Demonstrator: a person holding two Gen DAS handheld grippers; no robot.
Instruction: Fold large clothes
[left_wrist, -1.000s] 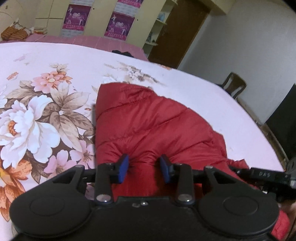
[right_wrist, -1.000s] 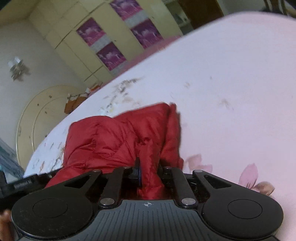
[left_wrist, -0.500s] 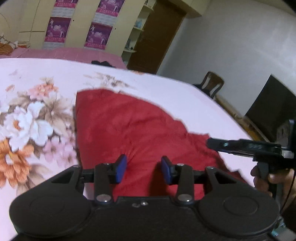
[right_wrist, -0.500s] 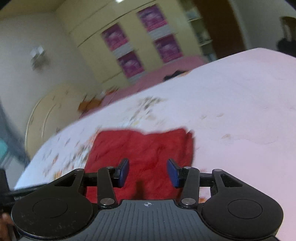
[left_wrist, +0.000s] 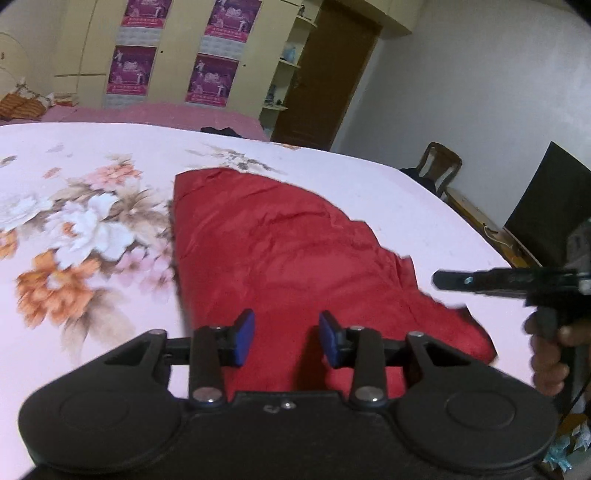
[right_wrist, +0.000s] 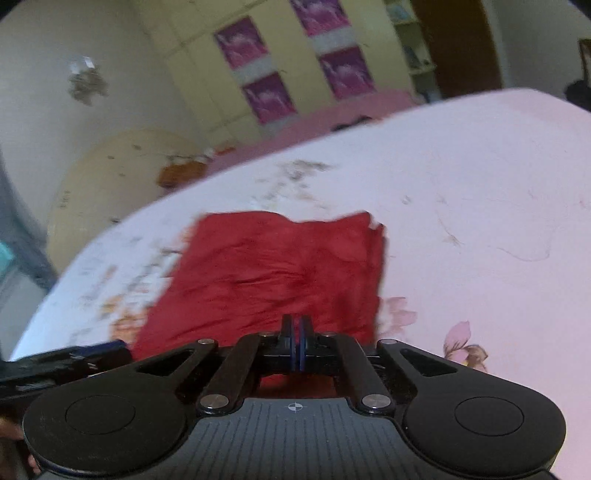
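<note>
A red puffy jacket (left_wrist: 288, 258) lies folded flat on the pink floral bedsheet (left_wrist: 92, 229). It also shows in the right wrist view (right_wrist: 280, 273) as a rough rectangle. My left gripper (left_wrist: 287, 341) is open and empty, raised above the jacket's near edge. My right gripper (right_wrist: 296, 334) is shut with nothing between its blue pads, raised above the jacket's near edge. The right gripper also shows from the side in the left wrist view (left_wrist: 443, 279), off the jacket's right side.
The bed's right edge (left_wrist: 480, 236) drops toward a wooden chair (left_wrist: 439, 166) and a dark screen (left_wrist: 546, 206). A wardrobe with purple posters (left_wrist: 210, 77) and a brown door (left_wrist: 325, 74) stand beyond the bed. A round cream headboard (right_wrist: 122, 177) is at the left.
My right gripper let go of the red jacket, opened, rose, then shut empty. The jacket has dropped flat on the bed. My left gripper rose and drew back, still open.
</note>
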